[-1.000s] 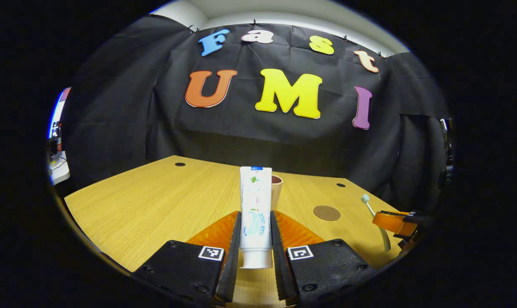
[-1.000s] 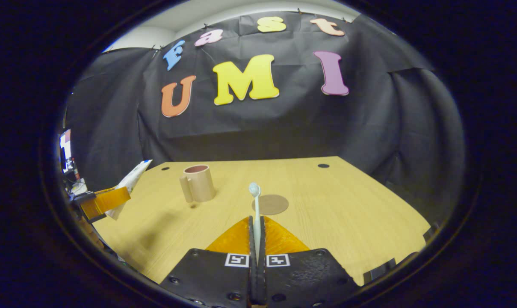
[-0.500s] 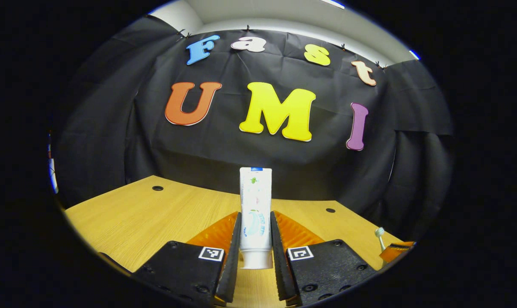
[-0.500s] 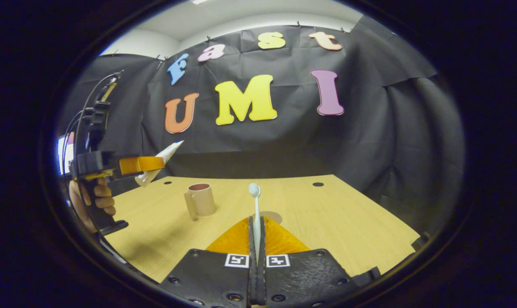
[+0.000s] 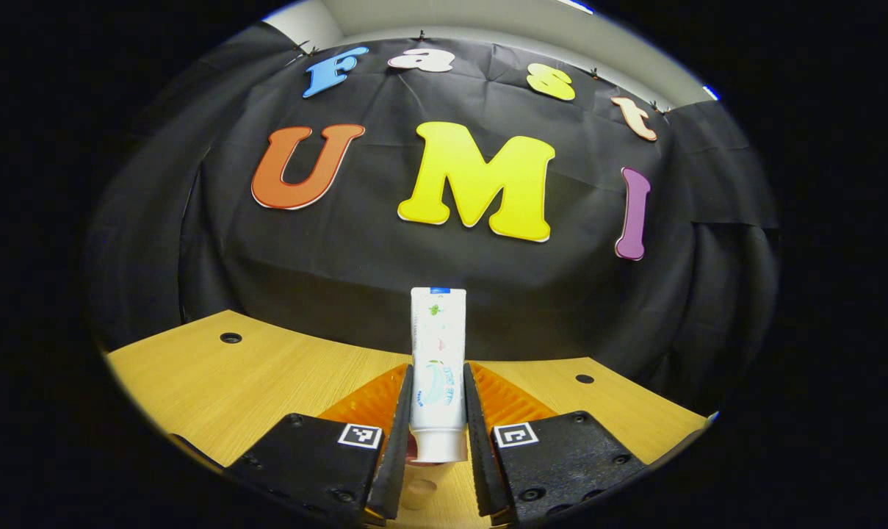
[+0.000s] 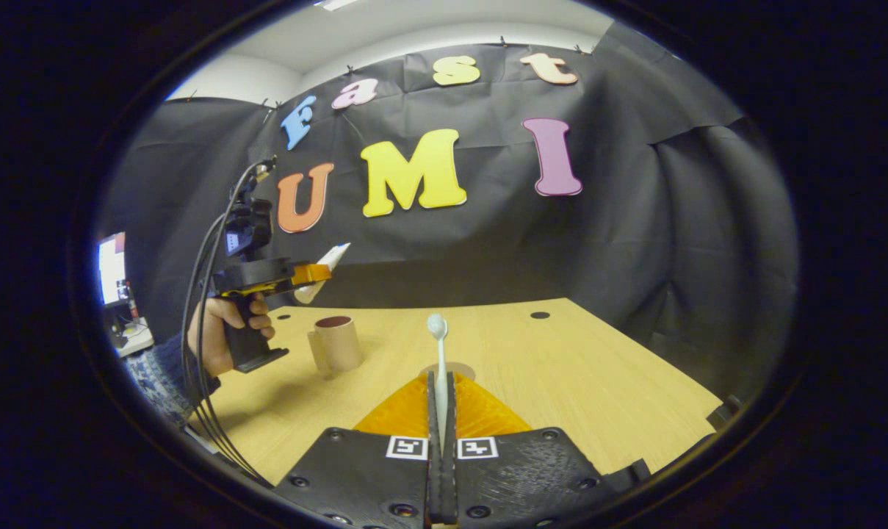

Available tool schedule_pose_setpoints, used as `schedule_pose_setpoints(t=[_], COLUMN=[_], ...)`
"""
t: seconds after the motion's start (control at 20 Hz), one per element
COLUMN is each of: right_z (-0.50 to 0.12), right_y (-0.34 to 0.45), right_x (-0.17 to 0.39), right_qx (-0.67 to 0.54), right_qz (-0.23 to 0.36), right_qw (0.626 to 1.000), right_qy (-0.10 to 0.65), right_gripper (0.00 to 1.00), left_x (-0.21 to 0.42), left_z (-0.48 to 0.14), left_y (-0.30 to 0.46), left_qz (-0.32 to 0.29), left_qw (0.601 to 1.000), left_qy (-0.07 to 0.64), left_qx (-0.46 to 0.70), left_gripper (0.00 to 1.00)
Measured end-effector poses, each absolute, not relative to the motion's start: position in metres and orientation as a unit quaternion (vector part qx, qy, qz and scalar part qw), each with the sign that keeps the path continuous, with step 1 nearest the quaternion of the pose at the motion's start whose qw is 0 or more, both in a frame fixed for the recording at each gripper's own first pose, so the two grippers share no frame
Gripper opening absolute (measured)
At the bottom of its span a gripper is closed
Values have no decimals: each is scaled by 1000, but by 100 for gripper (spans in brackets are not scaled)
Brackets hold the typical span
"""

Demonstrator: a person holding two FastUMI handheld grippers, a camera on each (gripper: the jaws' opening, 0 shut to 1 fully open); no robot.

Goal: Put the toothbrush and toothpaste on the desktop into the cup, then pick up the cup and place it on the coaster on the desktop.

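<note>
My left gripper (image 5: 437, 371) is shut on a white toothpaste tube (image 5: 438, 330) whose cap end points back toward the camera. Below the cap, between the fingers, part of the tan cup (image 5: 419, 492) shows. In the right gripper view the left gripper (image 6: 313, 273), held by a hand (image 6: 227, 323), hovers over the cup (image 6: 335, 343) with the toothpaste (image 6: 332, 258) tilted up. My right gripper (image 6: 441, 376) is shut on a white toothbrush (image 6: 437, 345), head pointing up. The brown coaster (image 6: 460, 367) lies on the table just beyond its fingertips, partly hidden.
The wooden table (image 6: 598, 382) has small round holes near its far edge (image 6: 539, 315) (image 5: 230, 338). Cables (image 6: 201, 294) hang from the left gripper. A lit screen (image 6: 111, 268) stands off the table's left side.
The left gripper has risen and moved forward with the toothpaste and now hovers over the cup. The right gripper has tilted up slightly, still shut on the toothbrush.
</note>
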State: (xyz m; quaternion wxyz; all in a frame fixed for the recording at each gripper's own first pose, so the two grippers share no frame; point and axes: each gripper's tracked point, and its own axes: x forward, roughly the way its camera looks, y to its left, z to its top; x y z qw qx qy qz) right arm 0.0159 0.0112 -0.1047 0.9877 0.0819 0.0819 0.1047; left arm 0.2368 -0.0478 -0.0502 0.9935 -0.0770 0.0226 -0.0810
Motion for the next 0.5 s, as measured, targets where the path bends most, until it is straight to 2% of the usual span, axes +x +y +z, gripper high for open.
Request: schedule_pose_setpoints(t=[0.2, 0.5], right_z=[-113, -125], right_y=[4, 3], right_x=[19, 21], right_qx=[83, 91], right_qz=[101, 103], right_qw=[987, 985], right_qy=[88, 103], right_gripper=[0, 0], left_x=[246, 247], left_z=[-68, -63], left_y=[-45, -51], left_qz=[-73, -78], left_qw=[994, 995], left_qy=[41, 31], left_qx=[-76, -61], left_gripper=[42, 44])
